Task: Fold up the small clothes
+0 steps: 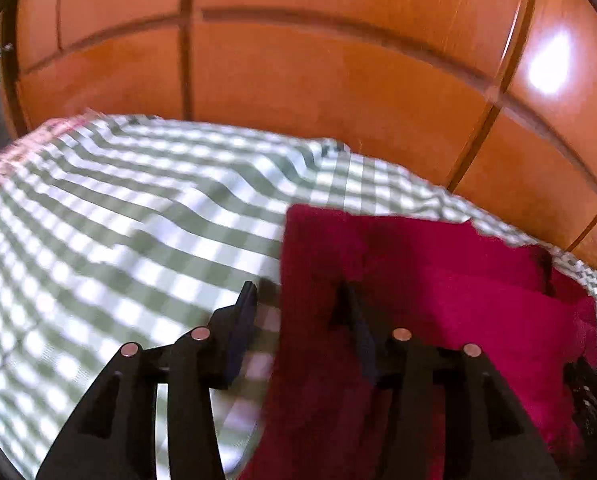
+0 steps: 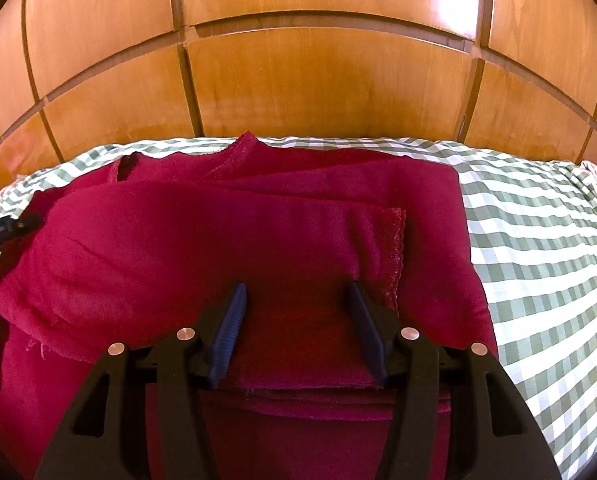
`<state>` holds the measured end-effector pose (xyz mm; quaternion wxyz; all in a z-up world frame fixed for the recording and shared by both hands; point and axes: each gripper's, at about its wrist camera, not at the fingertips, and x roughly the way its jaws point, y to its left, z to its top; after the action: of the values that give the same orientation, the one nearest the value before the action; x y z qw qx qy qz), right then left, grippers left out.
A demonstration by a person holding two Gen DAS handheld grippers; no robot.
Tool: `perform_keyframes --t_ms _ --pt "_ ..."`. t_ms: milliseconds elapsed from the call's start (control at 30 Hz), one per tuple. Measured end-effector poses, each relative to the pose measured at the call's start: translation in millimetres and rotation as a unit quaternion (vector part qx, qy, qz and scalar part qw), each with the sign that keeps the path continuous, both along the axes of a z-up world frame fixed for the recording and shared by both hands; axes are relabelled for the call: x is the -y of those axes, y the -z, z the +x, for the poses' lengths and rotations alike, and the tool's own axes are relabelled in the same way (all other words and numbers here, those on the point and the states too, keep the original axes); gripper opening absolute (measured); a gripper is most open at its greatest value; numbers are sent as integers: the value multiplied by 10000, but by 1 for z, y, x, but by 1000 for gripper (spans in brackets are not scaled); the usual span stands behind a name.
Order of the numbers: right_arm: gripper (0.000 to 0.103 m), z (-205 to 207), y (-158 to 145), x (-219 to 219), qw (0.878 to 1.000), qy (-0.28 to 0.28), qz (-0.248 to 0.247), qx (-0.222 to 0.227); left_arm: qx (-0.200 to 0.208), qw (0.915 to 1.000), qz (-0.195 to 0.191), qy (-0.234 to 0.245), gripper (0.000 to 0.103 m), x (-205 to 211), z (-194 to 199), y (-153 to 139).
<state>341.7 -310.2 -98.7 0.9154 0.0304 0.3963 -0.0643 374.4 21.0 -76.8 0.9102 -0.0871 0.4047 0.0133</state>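
Note:
A dark red garment [image 2: 226,248] lies partly folded on a green-and-white checked cloth [image 2: 538,248], its neckline [image 2: 238,156] toward the far wall. My right gripper [image 2: 296,290] hovers open over the garment's near middle, a folded hem [image 2: 394,248] just beyond its right finger. In the left wrist view the garment [image 1: 438,272] fills the right side. My left gripper [image 1: 297,294] is open and straddles the garment's left edge: its left finger is over the checked cloth [image 1: 138,220], its right finger over red fabric. Nothing is pinched in either.
A wall of glossy orange-brown wooden panels [image 2: 318,72] rises right behind the checked surface. A black part of the left gripper [image 2: 2,228] shows at the garment's left side. The checked cloth extends bare to the right of the garment.

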Motion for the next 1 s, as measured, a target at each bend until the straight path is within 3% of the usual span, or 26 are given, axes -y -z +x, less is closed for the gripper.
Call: perform_keyframes --t_ms 167,267,700,867,1000 --pt "53 0 0 0 10000 -2 7 10 464 9983 25 357 44 9 -52 -27" --pt "53 0 0 0 10000 -7 11 11 428 9974 47 572 44 22 -63 -25" --pt "55 1 -1 0 10000 -12 66 19 258 9958 252 844 47 47 -55 0" --pt "55 2 0 0 10000 -9 83 22 -59 9966 132 809 48 44 -44 20" --pt "56 3 1 1 9999 -19 157 18 -9 9967 83 814 49 44 -43 25"
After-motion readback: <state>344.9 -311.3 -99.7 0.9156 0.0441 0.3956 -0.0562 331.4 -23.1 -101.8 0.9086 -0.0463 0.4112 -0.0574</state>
